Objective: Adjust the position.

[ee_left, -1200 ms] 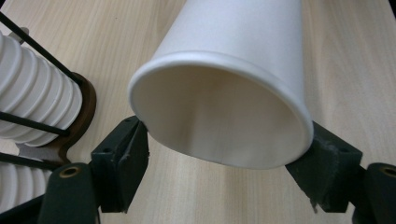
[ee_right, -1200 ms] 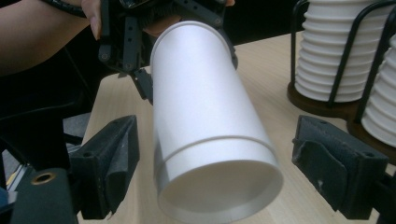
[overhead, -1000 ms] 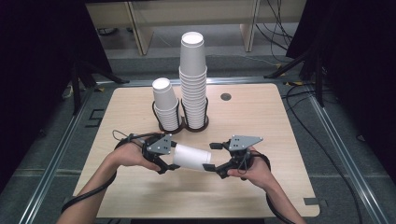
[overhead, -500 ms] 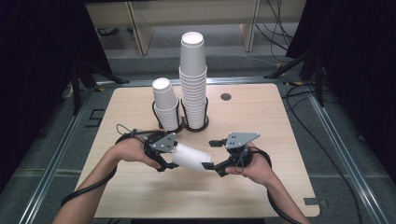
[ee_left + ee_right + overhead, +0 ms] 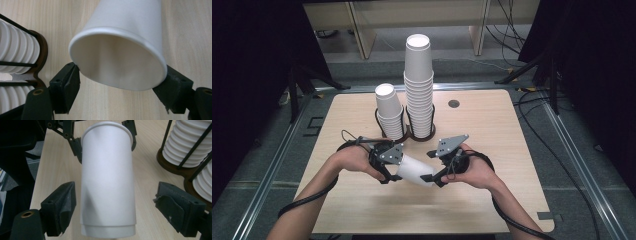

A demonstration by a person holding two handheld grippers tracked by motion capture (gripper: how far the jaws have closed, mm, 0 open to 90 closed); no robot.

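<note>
One white paper cup [image 5: 414, 170] is held sideways just above the table [image 5: 492, 125] — clamped at its open rim by the left gripper [image 5: 120, 82]. The right gripper [image 5: 115, 205] is set around the cup's bottom end, jaws apart, not pressing. Two stacks [image 5: 418, 85] wait in the rack [image 5: 422, 132] — the cup is not yet placed.

White paper cup [image 5: 414, 170] – black tool jaws – pale wood-grain table [image 5: 492, 125].
</note>
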